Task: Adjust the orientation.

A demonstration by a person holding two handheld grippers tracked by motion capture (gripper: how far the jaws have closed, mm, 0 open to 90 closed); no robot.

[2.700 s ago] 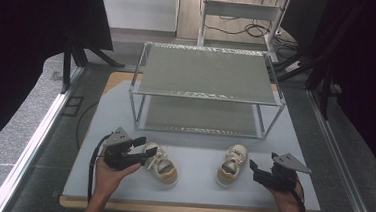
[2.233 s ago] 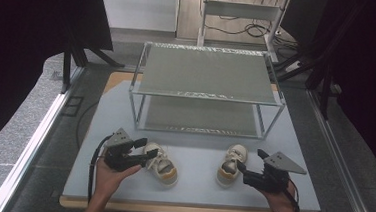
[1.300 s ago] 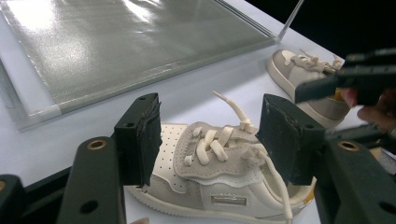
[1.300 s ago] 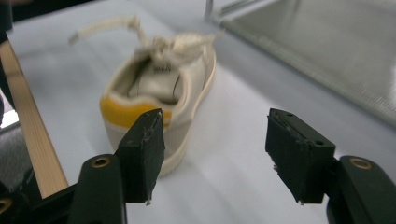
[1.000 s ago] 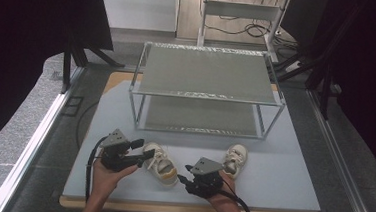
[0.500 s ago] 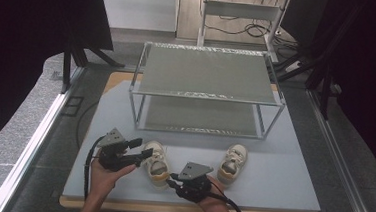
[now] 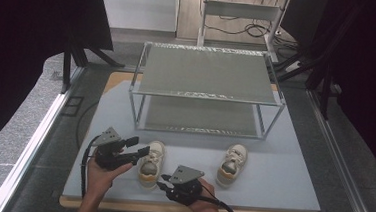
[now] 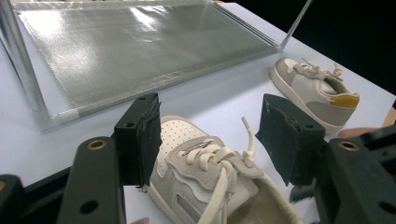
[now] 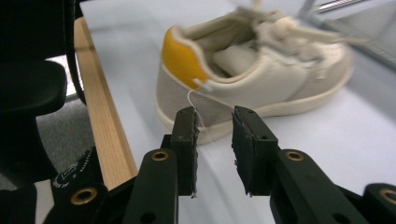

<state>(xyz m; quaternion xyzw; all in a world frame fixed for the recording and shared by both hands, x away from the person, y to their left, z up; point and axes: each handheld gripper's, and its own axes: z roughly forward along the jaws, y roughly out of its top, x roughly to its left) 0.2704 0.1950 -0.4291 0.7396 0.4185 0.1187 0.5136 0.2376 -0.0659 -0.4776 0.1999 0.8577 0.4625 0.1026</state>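
Two shoes are sitting on the table [image 7: 290,188]. The left gripper [image 7: 140,149] is straddling the left shoe [image 7: 151,157], jaws spread and not pressing it. The right gripper [image 9: 214,122], jaws narrowly apart after opening slightly, is pinching nothing behind that shoe's heel, the right shoe [image 7: 232,164] lying apart.

This looks like a lab or recording studio rather than a home. Black curtains [image 7: 26,19] hang on both sides of a bare grey table [image 7: 291,183] that carries a metal rack [image 7: 208,77]. Loose cables [image 7: 251,28] lie on the floor behind it.

Rack [image 7: 207,95] blocks rear; bare table [image 7: 281,180] beside right shoe [image 7: 232,163].
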